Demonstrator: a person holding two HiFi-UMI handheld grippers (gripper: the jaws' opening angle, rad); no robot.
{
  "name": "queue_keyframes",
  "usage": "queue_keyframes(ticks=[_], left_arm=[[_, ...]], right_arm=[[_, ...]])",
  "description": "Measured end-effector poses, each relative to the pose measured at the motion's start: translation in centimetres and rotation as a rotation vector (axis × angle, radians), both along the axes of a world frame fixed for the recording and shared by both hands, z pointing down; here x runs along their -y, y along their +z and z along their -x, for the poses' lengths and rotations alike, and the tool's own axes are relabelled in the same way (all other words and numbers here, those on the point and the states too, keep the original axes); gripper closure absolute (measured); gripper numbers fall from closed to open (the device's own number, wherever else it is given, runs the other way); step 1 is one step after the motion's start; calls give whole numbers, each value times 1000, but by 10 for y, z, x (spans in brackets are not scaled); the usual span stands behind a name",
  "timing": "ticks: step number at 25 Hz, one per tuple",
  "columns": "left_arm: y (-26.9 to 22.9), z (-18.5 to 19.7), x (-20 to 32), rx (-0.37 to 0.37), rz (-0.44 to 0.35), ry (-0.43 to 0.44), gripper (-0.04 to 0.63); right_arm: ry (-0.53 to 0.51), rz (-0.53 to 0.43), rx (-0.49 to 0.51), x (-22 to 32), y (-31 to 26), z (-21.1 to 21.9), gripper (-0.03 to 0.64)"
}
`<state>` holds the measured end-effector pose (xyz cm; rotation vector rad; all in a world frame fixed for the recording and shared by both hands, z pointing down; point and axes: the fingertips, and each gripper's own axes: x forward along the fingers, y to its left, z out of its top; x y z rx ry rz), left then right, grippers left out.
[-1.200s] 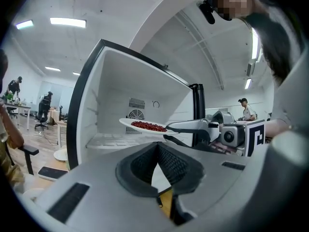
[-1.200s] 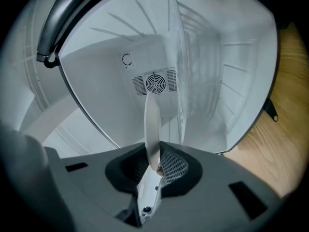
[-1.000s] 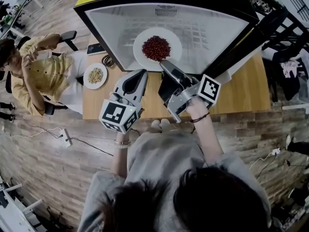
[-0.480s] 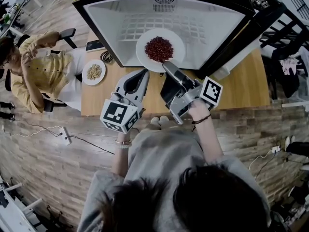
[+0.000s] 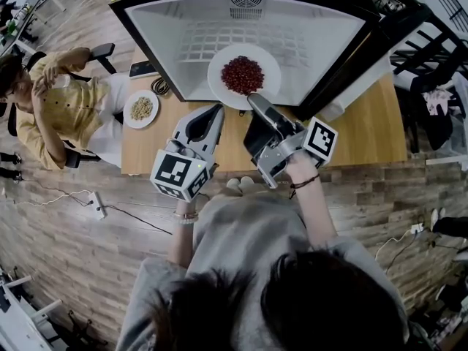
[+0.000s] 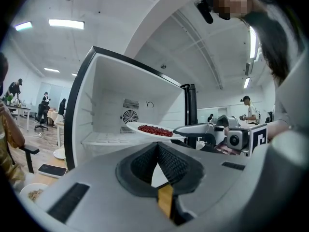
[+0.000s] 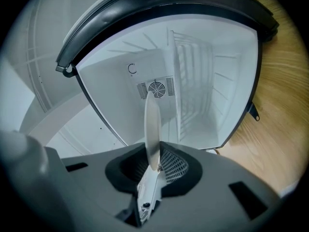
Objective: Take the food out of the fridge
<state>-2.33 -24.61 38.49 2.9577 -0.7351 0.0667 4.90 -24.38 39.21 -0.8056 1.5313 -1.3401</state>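
Observation:
A white plate [image 5: 218, 81] of red beans [image 5: 242, 74] hangs at the front edge of the open white fridge [image 5: 183, 42]. My right gripper [image 5: 253, 99] is shut on the plate's near rim. In the right gripper view the plate [image 7: 152, 124] stands edge-on, clamped between the jaws of that gripper [image 7: 155, 166]. Just left of the plate, over the wooden table, my left gripper [image 5: 217, 110] is shut with nothing in it. The left gripper view has its own closed tips [image 6: 157, 146] low, and the plate [image 6: 135, 128] with beans [image 6: 154, 129] beyond them.
A second small plate [image 5: 142, 109] of pale food, a phone [image 5: 142, 68] and a coiled cable [image 5: 162, 88] lie on the table [image 5: 365, 134] left of the fridge. The dark fridge door [image 5: 365, 50] stands open at the right. A person [image 5: 51, 101] sits at the far left.
My right gripper has drawn the plate of beans a little outward, toward the fridge's front edge. The left gripper has stayed where it was.

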Motion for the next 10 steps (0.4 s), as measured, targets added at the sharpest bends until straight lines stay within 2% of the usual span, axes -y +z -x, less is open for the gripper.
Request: queue_keyframes(ticks=[10], left_arm=[[-1,3,0,5,-1,-17,588]], right_arm=[[-6,1,6,-3,-1,0,561]])
